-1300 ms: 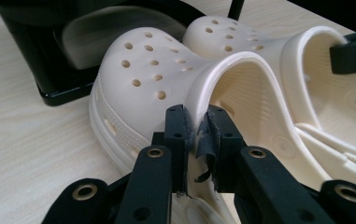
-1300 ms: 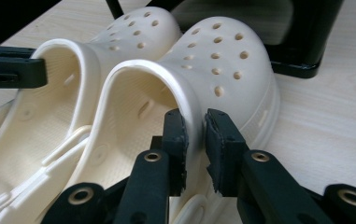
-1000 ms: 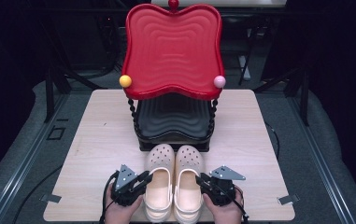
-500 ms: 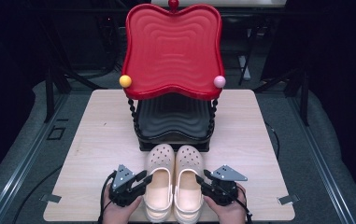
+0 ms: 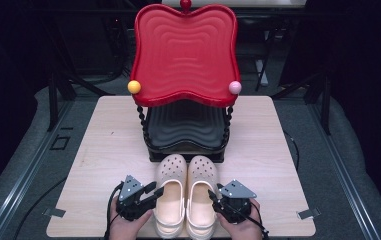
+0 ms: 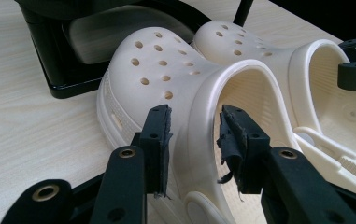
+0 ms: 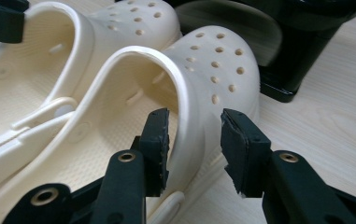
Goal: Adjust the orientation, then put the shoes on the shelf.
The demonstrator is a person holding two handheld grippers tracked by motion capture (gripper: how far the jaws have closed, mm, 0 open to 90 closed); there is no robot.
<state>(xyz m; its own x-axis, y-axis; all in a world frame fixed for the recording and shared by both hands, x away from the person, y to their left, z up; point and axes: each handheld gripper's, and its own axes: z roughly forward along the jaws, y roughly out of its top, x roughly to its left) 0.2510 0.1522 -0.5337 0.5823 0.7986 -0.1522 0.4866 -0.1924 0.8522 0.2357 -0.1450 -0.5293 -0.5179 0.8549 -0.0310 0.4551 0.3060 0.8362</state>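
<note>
Near edge of the wooden table (image 5: 103,150), working left to right. Our left hand (image 5: 128,227) holds the left gripper (image 5: 150,192) at the outer side of the left clog (image 5: 170,195); its jaws have just been opening, and in the left gripper view (image 6: 192,135) they straddle that clog's outer side wall, one pad outside, one inside the foot opening, with a visible gap on each side, so they are parted and press on nothing. The inner pad's rubber looks frayed at its lower edge. The two cream clogs stand side by side, touching, toes pointing far toward the rack, heels at the near edge. The right clog (image 5: 202,192) sits just right of its mate. Our right hand (image 5: 240,225) holds the right gripper (image 5: 214,196) against that clog's outer side; in the right gripper view (image 7: 194,140) its jaws likewise bracket the side wall, apart from it on both sides, spread wide and holding nothing. Just beyond the toes stands a black tray (image 5: 185,130) at the foot of a two-tier rack, and above it a red wavy tray (image 5: 185,55) on beaded posts, with a yellow ball (image 5: 134,87) at its left corner and a pink ball (image 5: 235,87) at its right.
</note>
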